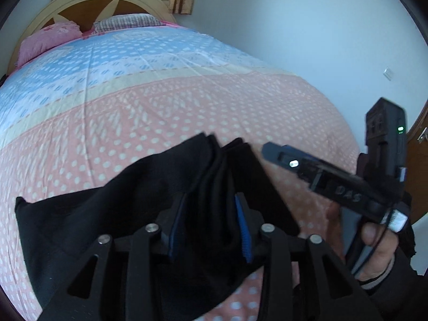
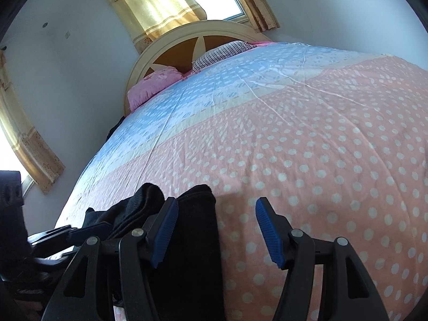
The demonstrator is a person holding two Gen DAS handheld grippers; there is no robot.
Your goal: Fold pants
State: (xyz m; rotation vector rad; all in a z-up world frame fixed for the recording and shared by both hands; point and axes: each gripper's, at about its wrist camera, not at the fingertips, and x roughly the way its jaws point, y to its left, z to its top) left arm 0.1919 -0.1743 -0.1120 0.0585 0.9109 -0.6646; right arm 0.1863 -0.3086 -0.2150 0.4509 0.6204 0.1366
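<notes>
Black pants (image 1: 107,214) lie bunched on the pink dotted bedspread (image 1: 160,123) near the bed's front edge. My left gripper (image 1: 210,200) stands over them with a thick fold of fabric between its blue pads (image 1: 243,227), which do not visibly pinch it. To its right, a hand holds my right gripper (image 1: 270,151) just past the pants' right edge. In the right wrist view, my right gripper (image 2: 216,206) is open; its left finger sits over the pants (image 2: 195,240), and its right finger is above bare bedspread (image 2: 321,160).
The bed runs back to a cream and wood headboard (image 2: 187,42) with a pink pillow (image 2: 152,83) and a striped pillow (image 2: 219,53). Curtained windows (image 2: 160,2) are behind it. A white wall (image 1: 307,40) and a wooden door (image 1: 417,144) are at the right.
</notes>
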